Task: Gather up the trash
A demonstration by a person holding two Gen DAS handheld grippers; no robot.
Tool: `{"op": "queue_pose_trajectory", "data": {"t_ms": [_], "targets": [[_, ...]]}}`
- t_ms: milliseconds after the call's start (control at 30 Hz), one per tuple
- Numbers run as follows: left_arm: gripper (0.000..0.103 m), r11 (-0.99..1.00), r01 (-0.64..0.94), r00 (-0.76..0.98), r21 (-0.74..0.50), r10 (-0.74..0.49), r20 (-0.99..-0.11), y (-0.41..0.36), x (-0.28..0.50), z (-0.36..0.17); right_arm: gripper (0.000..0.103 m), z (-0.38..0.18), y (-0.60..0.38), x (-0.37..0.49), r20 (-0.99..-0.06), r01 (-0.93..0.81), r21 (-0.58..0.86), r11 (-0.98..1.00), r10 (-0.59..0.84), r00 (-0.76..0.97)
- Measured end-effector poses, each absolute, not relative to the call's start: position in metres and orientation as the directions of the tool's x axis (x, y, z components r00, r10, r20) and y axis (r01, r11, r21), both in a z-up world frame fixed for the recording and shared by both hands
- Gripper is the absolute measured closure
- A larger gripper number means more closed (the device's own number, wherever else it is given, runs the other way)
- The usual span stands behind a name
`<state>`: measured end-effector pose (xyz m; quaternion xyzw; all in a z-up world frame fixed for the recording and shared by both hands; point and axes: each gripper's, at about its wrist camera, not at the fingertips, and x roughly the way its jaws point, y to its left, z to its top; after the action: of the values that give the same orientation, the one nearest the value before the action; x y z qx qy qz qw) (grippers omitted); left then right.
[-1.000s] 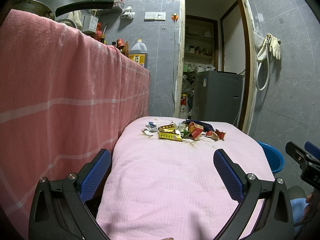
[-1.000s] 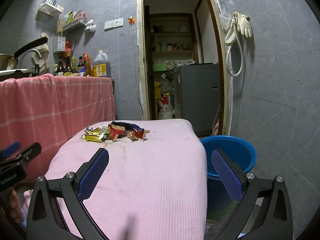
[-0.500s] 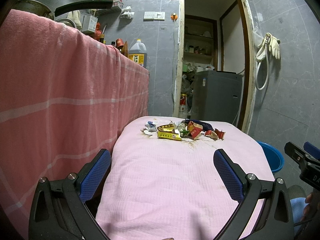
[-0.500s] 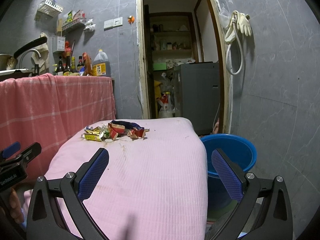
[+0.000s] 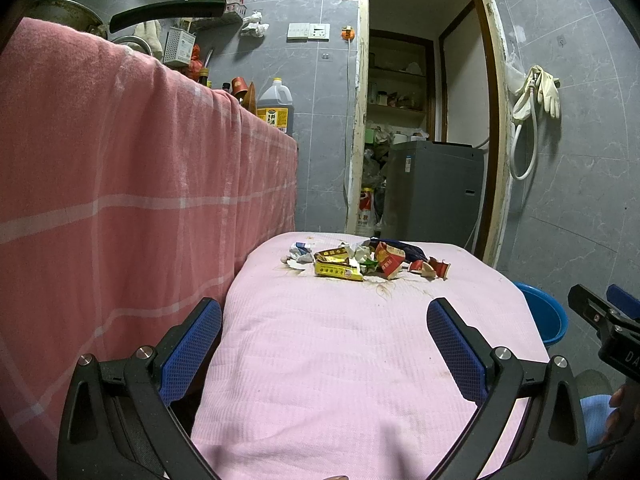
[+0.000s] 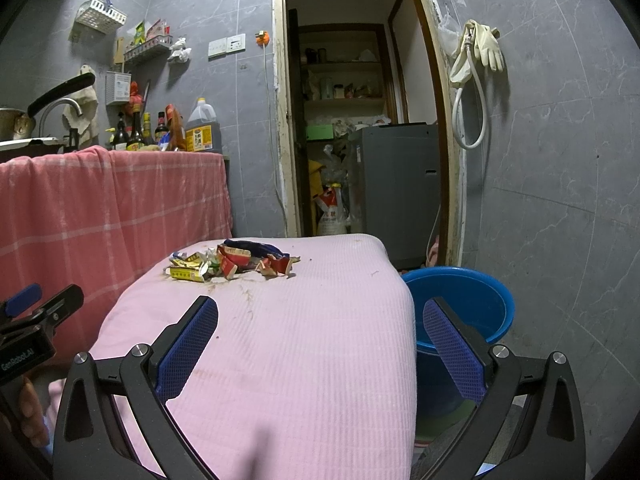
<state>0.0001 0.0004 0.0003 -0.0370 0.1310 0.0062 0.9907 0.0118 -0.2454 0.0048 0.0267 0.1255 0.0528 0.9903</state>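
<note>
Both tongs, left tongs [image 5: 324,326] and right tongs [image 6: 320,320], are released and hold nothing above the near desk [image 5: 340,360] edge. Trash pile [image 5: 360,258] lies at the far end. Blue bucket [image 6: 472,304] stands beside the desk's right side.

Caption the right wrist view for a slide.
Open right gripper faces a trash pile on the pink-covered table, blue bucket beside it.

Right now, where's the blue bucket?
The bucket is on the floor just off the right edge of the pink table, below the doorway; the left view shows only its rim.
</note>
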Motion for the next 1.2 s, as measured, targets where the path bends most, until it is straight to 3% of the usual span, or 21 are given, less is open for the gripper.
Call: {"op": "queue_pose_trajectory", "data": {"t_ms": [500, 1200], "targets": [[0.002, 0.997, -0.026, 0.966, -0.070, 0.007, -0.259, 0.002, 0.002, -0.005, 0.000, 0.005, -0.246, 0.012, -0.245, -0.101, 0.071, 0.992, 0.115, 0.963], [0.002, 0.993, -0.010, 0.974, -0.116, -0.016, -0.225, 0.009, 0.043, 0.020, 0.000, 0.025, -0.234, 0.048, -0.144, -0.158, 0.046, 0.986, 0.163, 0.976]]}}
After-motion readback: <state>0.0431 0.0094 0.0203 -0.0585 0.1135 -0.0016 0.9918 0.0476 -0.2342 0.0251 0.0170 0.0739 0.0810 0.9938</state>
